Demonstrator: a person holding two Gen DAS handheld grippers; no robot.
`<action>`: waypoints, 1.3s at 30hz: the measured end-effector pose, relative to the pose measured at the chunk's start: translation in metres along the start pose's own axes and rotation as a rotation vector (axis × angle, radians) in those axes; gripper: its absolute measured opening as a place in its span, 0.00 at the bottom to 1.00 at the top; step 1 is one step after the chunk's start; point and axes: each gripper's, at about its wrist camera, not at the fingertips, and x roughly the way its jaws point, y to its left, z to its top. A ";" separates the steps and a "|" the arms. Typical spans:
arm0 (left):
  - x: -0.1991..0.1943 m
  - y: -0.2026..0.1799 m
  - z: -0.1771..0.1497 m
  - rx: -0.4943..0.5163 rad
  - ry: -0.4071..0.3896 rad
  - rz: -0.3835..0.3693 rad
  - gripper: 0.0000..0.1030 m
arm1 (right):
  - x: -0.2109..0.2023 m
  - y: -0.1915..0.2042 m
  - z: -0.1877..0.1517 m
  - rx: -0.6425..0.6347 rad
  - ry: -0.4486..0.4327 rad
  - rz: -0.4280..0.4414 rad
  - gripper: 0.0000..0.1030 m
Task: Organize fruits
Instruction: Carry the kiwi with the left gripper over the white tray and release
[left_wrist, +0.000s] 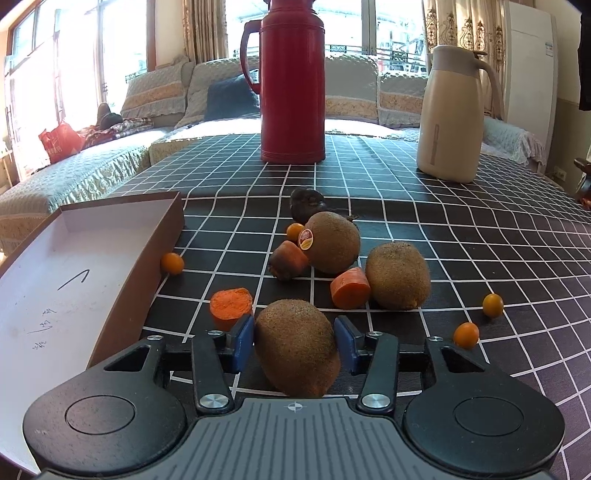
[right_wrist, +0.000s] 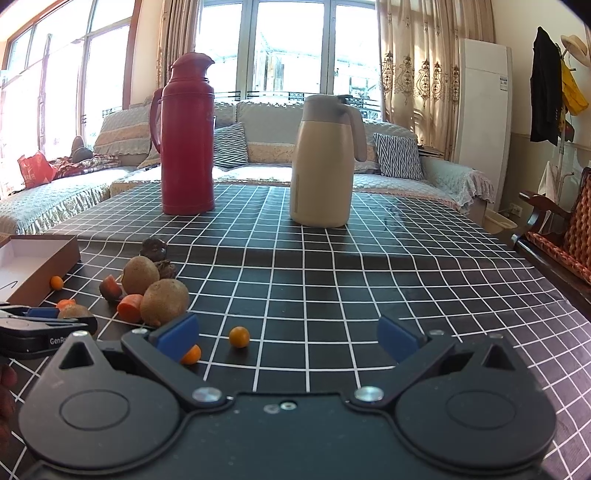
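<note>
The left tongs (left_wrist: 295, 341) grip a kiwi (left_wrist: 297, 349) between their blue pads, just above the checked cloth (left_wrist: 443, 229). Left of them sits the open box (left_wrist: 74, 266); ahead lie two more kiwis (left_wrist: 334, 242), carrot chunks (left_wrist: 350, 288) and a kumquat (left_wrist: 172, 263) touching the box wall. The right tongs (right_wrist: 288, 334) hang released, nothing between them, with one kumquat (right_wrist: 239, 336) ahead near their left finger. Far ahead stand a red flask (right_wrist: 188, 136) and a cream jug (right_wrist: 323, 162).

The left gripper (left_wrist: 295, 341) has its jaws around a kiwi (left_wrist: 297, 349) on the bench (left_wrist: 480, 229); a box (left_wrist: 74, 273) lies at ten o'clock.
</note>
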 end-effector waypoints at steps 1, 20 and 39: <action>0.000 0.001 0.000 -0.005 0.002 -0.003 0.46 | 0.000 0.000 0.000 -0.002 0.001 0.000 1.00; -0.042 0.045 0.036 -0.032 -0.096 0.021 0.45 | 0.002 0.000 0.000 0.005 0.002 0.005 1.00; -0.024 0.202 0.024 -0.127 0.027 0.234 0.45 | 0.001 0.018 0.000 -0.017 0.008 0.026 1.00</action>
